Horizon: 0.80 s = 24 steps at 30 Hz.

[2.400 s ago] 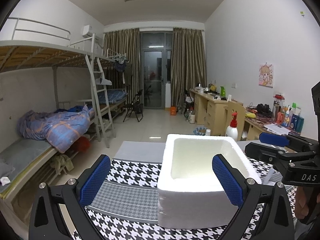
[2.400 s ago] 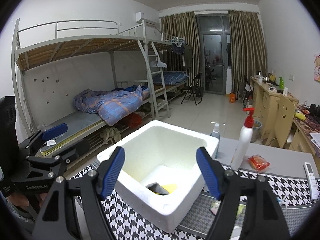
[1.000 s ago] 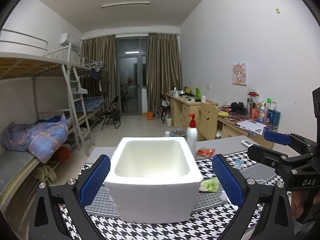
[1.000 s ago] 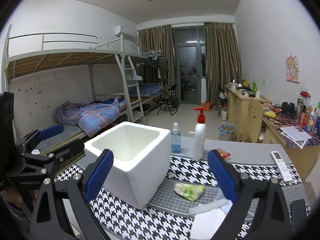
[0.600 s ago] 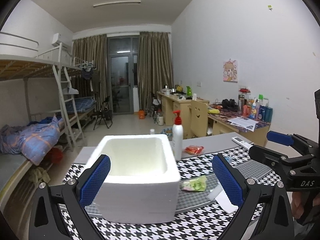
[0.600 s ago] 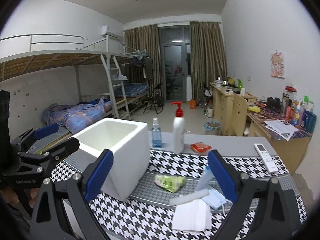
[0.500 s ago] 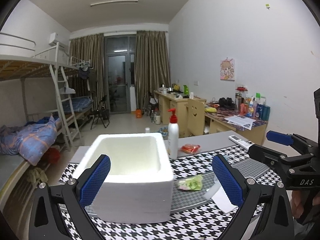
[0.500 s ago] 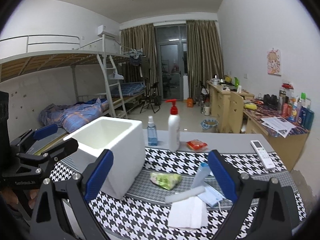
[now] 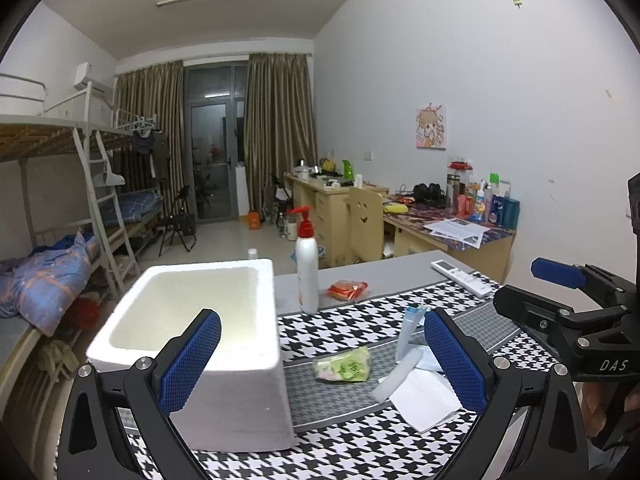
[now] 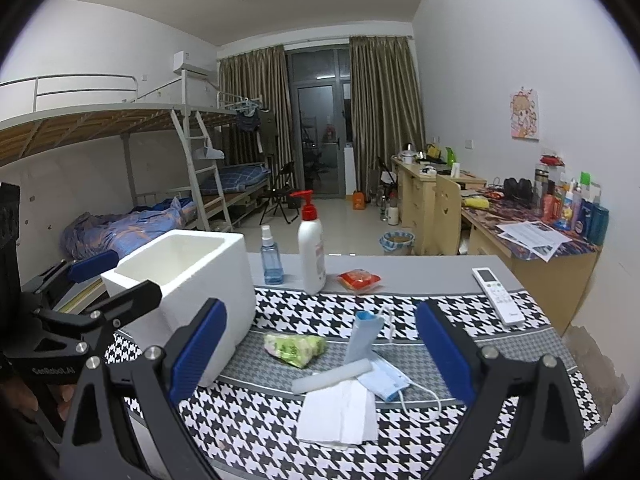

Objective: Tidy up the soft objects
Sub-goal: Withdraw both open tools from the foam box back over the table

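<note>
A white foam box (image 9: 224, 344) (image 10: 188, 280) stands at the table's left. To its right lie a green packet (image 9: 343, 366) (image 10: 296, 348), a white foam roll (image 10: 332, 376), a folded white tissue (image 10: 340, 412) (image 9: 426, 398), a blue face mask (image 10: 384, 384) and a pale blue tube (image 10: 362, 340). My left gripper (image 9: 320, 360) is open and empty above the box's right edge. My right gripper (image 10: 320, 352) is open and empty above the loose items.
A white pump bottle (image 10: 312, 252), a blue spray bottle (image 10: 271, 260), a red packet (image 10: 359, 279) and a remote control (image 10: 497, 294) sit at the back of the houndstooth cloth (image 10: 460, 312). Bunk beds stand left, desks right.
Both grippers have drawn back and swung right from over the box. The loose items right of the box have come into view. Both grippers stay open.
</note>
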### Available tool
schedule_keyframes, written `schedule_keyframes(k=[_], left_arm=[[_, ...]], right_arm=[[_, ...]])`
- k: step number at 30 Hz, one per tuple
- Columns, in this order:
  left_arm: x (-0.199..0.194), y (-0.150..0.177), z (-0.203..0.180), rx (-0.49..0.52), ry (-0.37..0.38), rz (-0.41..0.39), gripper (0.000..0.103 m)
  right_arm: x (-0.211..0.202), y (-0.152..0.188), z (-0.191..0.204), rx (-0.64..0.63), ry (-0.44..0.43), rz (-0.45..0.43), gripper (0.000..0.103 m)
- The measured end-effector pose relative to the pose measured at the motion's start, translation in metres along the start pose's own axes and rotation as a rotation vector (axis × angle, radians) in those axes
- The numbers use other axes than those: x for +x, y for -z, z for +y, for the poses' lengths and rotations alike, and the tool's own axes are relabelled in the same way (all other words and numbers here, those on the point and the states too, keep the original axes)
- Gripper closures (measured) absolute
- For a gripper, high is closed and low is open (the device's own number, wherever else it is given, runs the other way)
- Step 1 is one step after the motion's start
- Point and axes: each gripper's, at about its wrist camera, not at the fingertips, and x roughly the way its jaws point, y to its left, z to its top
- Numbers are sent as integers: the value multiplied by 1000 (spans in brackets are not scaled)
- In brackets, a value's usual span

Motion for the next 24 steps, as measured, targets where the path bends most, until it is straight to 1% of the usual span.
schedule_keyframes(k=[11, 24], left_arm=[[20, 3, -18, 21, 29, 47, 1], [49, 5, -33, 34, 28, 101, 1]], right_arm=[[6, 7, -21, 21, 26, 31, 5], [21, 12, -41, 41, 28, 68, 5]])
